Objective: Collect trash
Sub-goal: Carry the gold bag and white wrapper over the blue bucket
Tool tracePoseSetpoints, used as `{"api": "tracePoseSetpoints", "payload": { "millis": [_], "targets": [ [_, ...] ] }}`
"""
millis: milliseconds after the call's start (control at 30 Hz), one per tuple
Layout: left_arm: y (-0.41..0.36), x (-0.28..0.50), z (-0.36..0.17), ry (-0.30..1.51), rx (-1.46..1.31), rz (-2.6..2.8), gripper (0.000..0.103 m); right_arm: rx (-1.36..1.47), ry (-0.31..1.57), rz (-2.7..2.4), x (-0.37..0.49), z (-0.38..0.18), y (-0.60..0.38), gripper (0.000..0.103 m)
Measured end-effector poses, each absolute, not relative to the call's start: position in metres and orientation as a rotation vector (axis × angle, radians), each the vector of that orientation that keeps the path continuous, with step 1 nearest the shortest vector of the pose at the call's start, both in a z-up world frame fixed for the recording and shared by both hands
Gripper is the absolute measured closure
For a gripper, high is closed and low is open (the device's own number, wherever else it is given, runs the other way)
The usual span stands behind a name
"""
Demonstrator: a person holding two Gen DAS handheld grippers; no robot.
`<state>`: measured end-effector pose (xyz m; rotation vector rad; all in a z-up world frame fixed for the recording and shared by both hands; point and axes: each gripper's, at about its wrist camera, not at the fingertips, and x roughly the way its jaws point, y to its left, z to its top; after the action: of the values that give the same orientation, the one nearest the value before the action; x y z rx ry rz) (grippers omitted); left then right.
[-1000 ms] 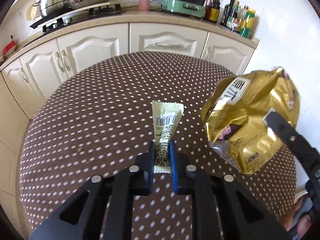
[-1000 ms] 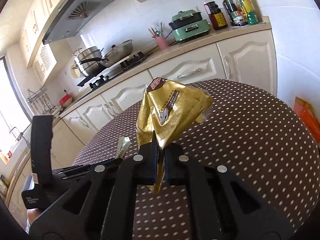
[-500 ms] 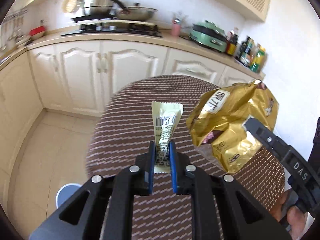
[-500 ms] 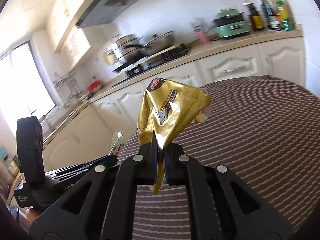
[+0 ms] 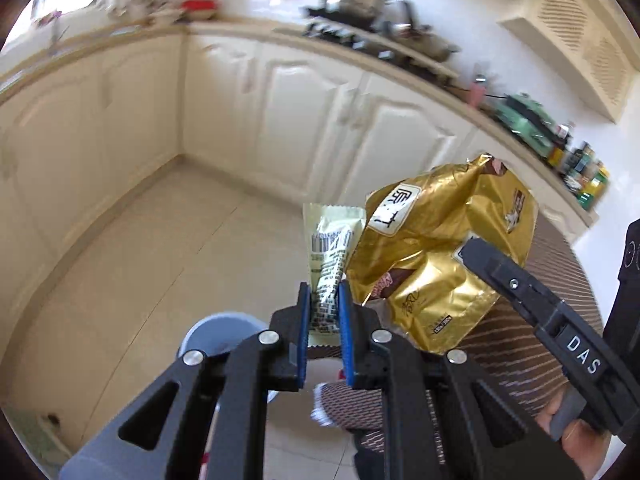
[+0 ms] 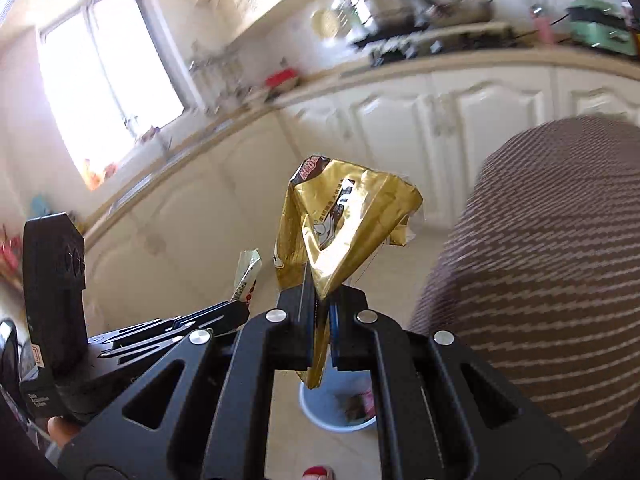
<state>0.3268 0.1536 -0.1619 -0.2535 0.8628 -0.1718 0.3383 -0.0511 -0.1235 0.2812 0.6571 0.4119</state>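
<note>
Light: bright daylight; in the right wrist view it pours from the window (image 6: 108,80) at upper left, blown out to white.
Glare: pale sheen on the cabinets (image 5: 304,120) and floor (image 5: 140,272); the gold bag (image 5: 444,256) glints.
Blur: cabinets, counter (image 6: 420,64) and its clutter smeared in both views; the tablecloth (image 6: 552,264) dots stretch into streaks.
Sharp: the hand-held gripper (image 5: 323,312) and wrapper (image 5: 330,264) stay crisp.
Distortion: fisheye bends the counter line; dark corners ring each frame.

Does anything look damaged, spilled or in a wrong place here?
Nothing stands out. The left gripper holds a pale wrapper, the right gripper a crumpled gold bag, above a blue bin.
</note>
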Motion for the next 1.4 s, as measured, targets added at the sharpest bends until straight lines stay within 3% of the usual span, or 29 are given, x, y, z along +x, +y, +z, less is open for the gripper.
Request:
{"api": "tracePoseSetpoints", "payload": {
  "millis": [333,767,900,1100,1400],
  "targets": [
    [0.236,0.347,-0.300,1.094,-0.383,-0.061,0.090,0.166,0.939,0.441,0.381,-0.256,0.044,0.097],
    [0.248,0.389,-0.457,1.352,-0.454,-0.043,0.090,0.127,1.207,0.336,0.424,-0.395,0.061,0.097],
    [0.245,0.398,-0.480,1.379,-0.475,-0.049,0.086,0.124,1.245,0.323,0.429,-0.417,0.063,0.097],
    [0.242,0.397,-0.494,1.415,-0.454,-0.017,0.059,0.116,1.279,0.320,0.431,-0.437,0.067,0.097],
    [0.256,0.392,-0.492,1.425,-0.464,0.020,0.053,0.123,1.297,0.324,0.433,-0.455,0.079,0.097]
  ]
}}
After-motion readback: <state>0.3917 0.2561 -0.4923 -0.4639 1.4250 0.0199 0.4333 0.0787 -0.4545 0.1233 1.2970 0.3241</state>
